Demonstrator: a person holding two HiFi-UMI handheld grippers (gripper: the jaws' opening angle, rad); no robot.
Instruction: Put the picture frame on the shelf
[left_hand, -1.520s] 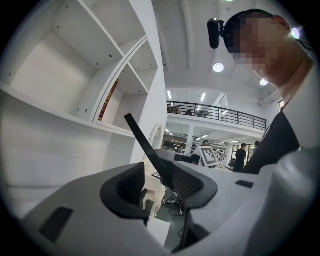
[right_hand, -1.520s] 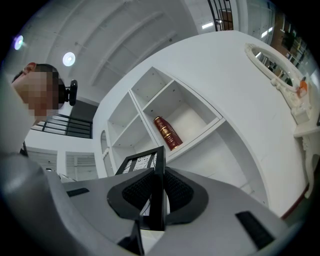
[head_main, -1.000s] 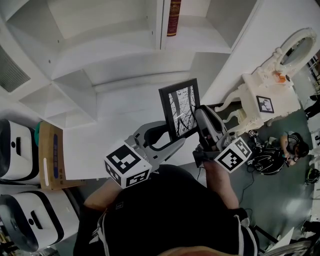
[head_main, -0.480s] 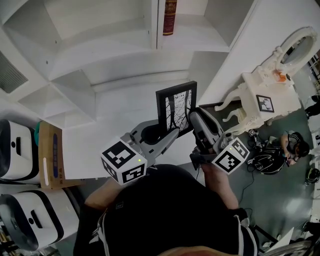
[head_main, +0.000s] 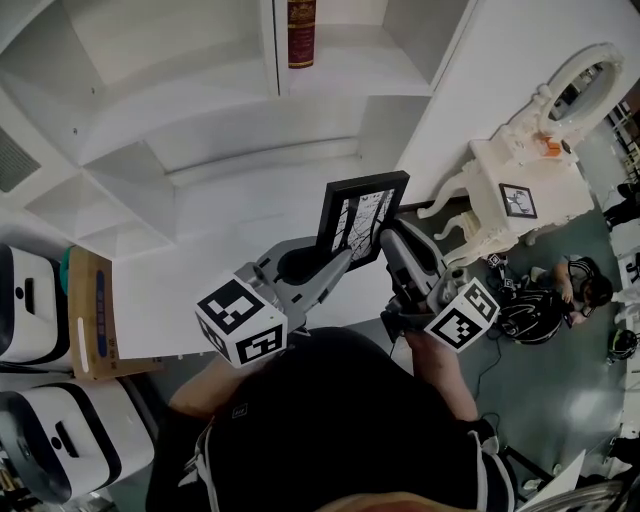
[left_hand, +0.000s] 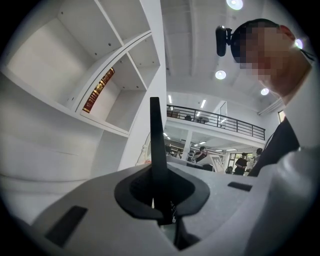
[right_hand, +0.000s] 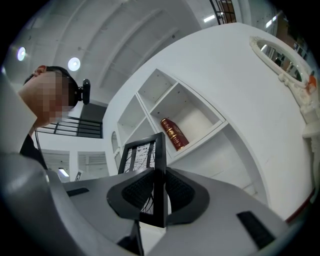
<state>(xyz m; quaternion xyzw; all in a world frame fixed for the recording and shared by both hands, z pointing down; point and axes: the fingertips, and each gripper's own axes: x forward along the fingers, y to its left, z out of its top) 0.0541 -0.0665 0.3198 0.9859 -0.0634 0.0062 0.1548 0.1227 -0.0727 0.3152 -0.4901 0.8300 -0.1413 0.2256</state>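
Left tool (head_main: 336, 266) has just been closing its jaws. A second ago they stood wide beside the picture frame (head_main: 362, 218); now I see them pressed on its left edge, which rises thin and dark between the pads in the left gripper view. My right tool (head_main: 388, 243) is clamped on the opposite, right edge. The frame hangs upright between the two tools, resting on no surface, with its black-and-white print showing in the head view.

Ahead of both tools stands the white shelf (head_main: 200, 110), its broad lower ledge spreading out below and beyond the frame. Further ahead and higher, one compartment holds a red book (head_main: 301, 30). Off to the right of the right tool, an ornate white dressing table (head_main: 510, 190) with an oval mirror stands on the dark floor (head_main: 560, 400). Left of the left tool, a cardboard box (head_main: 95, 315) sits against the shelf. Past the left tool's jaws the room opens onto a balcony railing (left_hand: 220, 117) under round ceiling lights (left_hand: 220, 75).
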